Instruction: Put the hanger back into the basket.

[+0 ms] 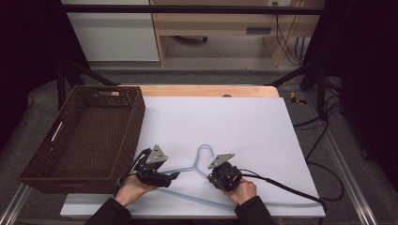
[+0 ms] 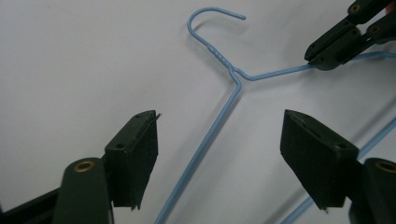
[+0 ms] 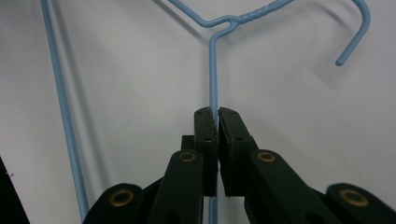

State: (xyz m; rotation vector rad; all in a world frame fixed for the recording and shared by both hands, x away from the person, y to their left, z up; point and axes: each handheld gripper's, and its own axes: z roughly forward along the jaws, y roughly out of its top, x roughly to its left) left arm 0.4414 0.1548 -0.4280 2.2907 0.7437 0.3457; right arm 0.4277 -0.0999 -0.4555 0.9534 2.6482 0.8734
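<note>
Blue wire hanger [image 1: 199, 174] lies flat on white sheet [image 1: 244, 126], just right of wicker basket [image 1: 82, 136]. Right gripper [image 3: 217, 114] clamped on one sloping arm near neck, likely pinning it. Left gripper [image 2: 219, 135], jaws wide apart, straddles other arm without touching, seemingly lined up for second grip.

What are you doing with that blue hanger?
A person is holding a pair of tongs in each hand over a white sheet on the table. The right tongs are shut on one slanted wire of the blue hanger, which lies flat on the sheet. The left tongs are open, with the hanger's other slanted wire running between the jaws, not pinched. A brown basket stands at the left.
</note>
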